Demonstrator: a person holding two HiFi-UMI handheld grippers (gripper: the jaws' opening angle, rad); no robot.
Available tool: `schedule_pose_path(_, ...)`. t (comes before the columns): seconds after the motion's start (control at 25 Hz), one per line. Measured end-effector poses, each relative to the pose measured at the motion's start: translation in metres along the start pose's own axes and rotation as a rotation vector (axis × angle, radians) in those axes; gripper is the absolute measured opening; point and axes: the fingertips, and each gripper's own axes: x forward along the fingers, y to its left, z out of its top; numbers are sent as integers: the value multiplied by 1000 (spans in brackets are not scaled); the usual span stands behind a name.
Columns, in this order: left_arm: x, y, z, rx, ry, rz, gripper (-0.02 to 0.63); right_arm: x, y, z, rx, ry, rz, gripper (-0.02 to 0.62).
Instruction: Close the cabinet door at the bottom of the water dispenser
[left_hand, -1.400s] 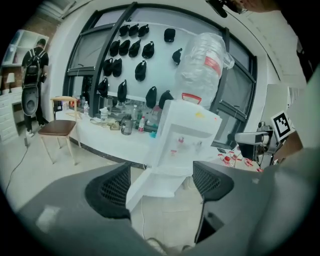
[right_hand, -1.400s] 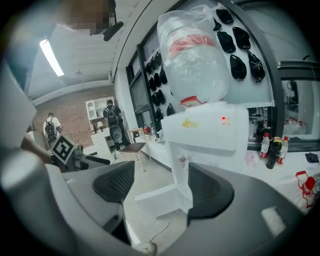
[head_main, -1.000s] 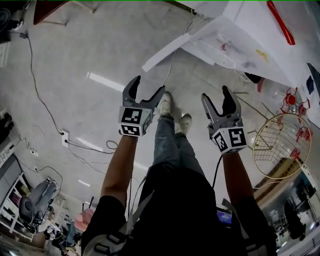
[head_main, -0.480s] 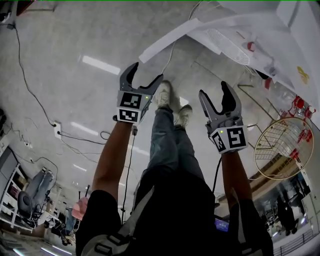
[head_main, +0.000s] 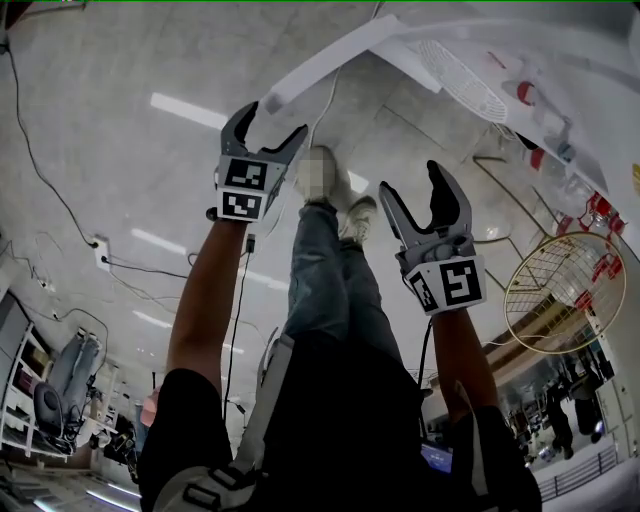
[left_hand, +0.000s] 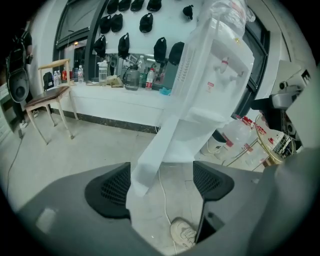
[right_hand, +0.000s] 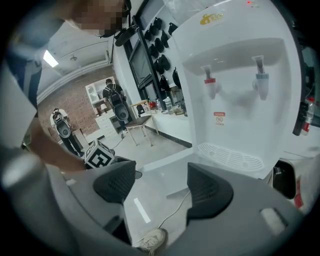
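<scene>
Your left tongs (head_main: 272, 122) and right tongs (head_main: 411, 180) both gape, empty. Open cabinet door (head_main: 330, 60) swung out from water dispenser (right_hand: 240, 75) base, free edge just ahead of left tongs.

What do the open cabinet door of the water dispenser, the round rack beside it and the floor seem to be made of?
Cabinet door: probably white plastic, smooth and matte; it looks thin and even in colour.
Round rack: likely metal wire with a yellowish coating; thin crossed rods inside a ring.
Floor: hard and polished, perhaps tile or sealed concrete; it mirrors the ceiling lights.
</scene>
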Motion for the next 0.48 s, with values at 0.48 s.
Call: schedule_pose_path(0.48, 27, 12, -9, -60, 14, 16, 399, -23, -10, -21, 51, 22, -23, 311)
